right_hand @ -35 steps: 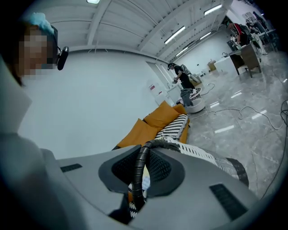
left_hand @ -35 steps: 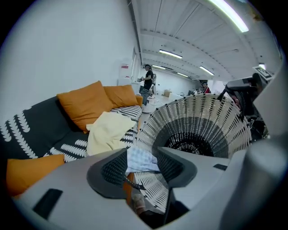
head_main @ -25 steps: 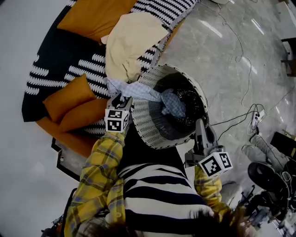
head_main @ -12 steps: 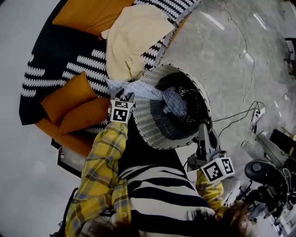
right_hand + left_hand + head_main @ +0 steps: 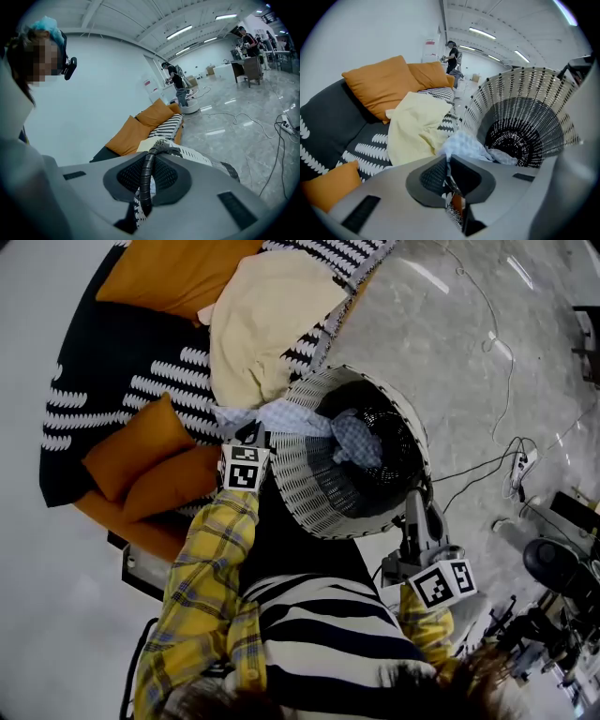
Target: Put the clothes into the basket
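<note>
thin lt-blue checked cloth [image 5: 349,439] draped over rim of tilted round woven basket [image 5: 298,486], far end inside. l gripper [image 5: 251,433] fingers just closed, pinching cloth's outer end; r gripper [image 5: 414,495] fingers clamp basket's dark coiled rim. behind basket: soft cream garment [image 5: 258,320] on black-white sofa [image 5: 112,362], w/ orange cushions [image 5: 141,442].

**Sofa** [image 5: 112,362]: left of the open floor [image 5: 450,352].
**Near cushions** [image 5: 131,442]: on the sofa's near end, left of the basket.
**Far cushion** [image 5: 173,273]: on the sofa's far end.
**Large garment** [image 5: 258,324]: on the sofa seat, behind the basket.
**Basket** [image 5: 305,493]: just beside the sofa's right edge.
**Small cloth** [image 5: 356,439]: draped over the basket's far-left rim, with one end inside and the other towards the sofa.
**Power strip** [image 5: 522,465]: on the floor, right of the basket.
</note>
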### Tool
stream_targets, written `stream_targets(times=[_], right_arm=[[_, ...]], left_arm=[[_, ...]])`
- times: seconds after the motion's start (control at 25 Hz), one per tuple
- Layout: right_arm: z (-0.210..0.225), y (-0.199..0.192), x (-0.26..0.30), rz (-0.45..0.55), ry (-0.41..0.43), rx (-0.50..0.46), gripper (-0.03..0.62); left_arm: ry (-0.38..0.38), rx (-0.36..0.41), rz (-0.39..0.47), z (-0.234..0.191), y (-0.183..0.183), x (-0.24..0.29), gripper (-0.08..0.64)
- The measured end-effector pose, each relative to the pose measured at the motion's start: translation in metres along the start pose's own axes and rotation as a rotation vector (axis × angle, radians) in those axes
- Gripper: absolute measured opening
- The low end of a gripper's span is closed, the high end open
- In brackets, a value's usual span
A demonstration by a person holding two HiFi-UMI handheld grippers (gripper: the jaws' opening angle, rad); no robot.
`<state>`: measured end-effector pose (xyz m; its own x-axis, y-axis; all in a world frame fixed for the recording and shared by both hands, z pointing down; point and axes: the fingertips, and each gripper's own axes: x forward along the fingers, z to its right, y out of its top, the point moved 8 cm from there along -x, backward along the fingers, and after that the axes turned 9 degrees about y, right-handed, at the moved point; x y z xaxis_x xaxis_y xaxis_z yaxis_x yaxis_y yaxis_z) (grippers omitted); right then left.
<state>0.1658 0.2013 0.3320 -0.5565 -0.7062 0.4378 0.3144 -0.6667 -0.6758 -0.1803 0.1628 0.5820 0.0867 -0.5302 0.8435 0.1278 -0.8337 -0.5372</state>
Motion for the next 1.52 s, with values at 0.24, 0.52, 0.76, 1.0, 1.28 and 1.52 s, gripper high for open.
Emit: stream_targets(times=[0.24,0.52,0.76,1.0,1.28,1.52], right_arm=[[0.002,0.005,-0.001,0.052,-0.035,0.022,0.043],[-0.004,0.007,0.008,0.109,-0.061,0.043,0.042],[-0.005,0.008,0.008,0.145,-0.066,0.052,0.042],[0.009,0.009,0.003,0.175,-0.054,0.073,0.042],[0.026,0.005,-0.015,0.211,-0.047,0.1,0.041],[0.044,0.0,-0.036,0.232,-0.073,0.122,0.043]], left_arm=[[-0.089,0.018,0.152,0.018,0.028,-0.024,0.035],[-0.296,0.121,0.297,0.064,0.073,-0.074,0.034],[-0.473,0.189,0.378,0.104,0.104,-0.109,0.034],[-0.594,0.219,0.436,0.138,0.131,-0.135,0.034],[-0.737,0.31,0.454,0.196,0.136,-0.159,0.034],[-0.751,0.407,0.349,0.228,0.122,-0.145,0.035]])
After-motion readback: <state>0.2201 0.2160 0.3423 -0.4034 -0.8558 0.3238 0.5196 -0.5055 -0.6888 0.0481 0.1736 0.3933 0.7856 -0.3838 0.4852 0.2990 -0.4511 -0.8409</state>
